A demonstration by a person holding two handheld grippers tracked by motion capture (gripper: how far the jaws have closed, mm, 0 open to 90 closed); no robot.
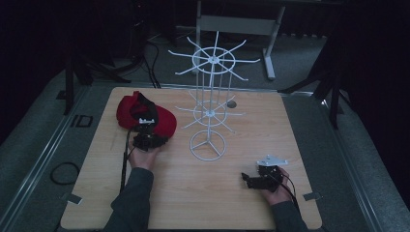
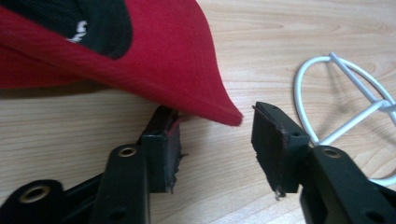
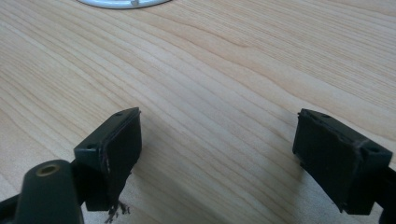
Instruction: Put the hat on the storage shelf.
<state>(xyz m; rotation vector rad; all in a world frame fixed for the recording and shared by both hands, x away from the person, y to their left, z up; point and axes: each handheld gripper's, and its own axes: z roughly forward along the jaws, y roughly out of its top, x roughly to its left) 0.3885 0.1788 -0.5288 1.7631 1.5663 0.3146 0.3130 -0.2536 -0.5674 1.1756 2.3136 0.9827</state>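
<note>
A red cap (image 1: 145,116) with a dark lining lies at the back left of the wooden table (image 1: 193,203). My left gripper (image 1: 145,129) is at the cap's near edge. In the left gripper view the jaws (image 2: 217,135) stand apart. The tip of the cap's brim (image 2: 163,56) hangs just above the gap and rests by the left pad, and the right pad is off it. My right gripper (image 1: 246,180) lies near the front right, pointing left. Its jaws (image 3: 219,140) are wide open over bare wood.
A white wire rack (image 1: 209,96) with spoked hook rings stands mid-table on a ring base (image 1: 208,145), just right of the cap; that base (image 2: 345,84) is near the left gripper. A black cable loop (image 1: 64,172) lies off the table's left edge.
</note>
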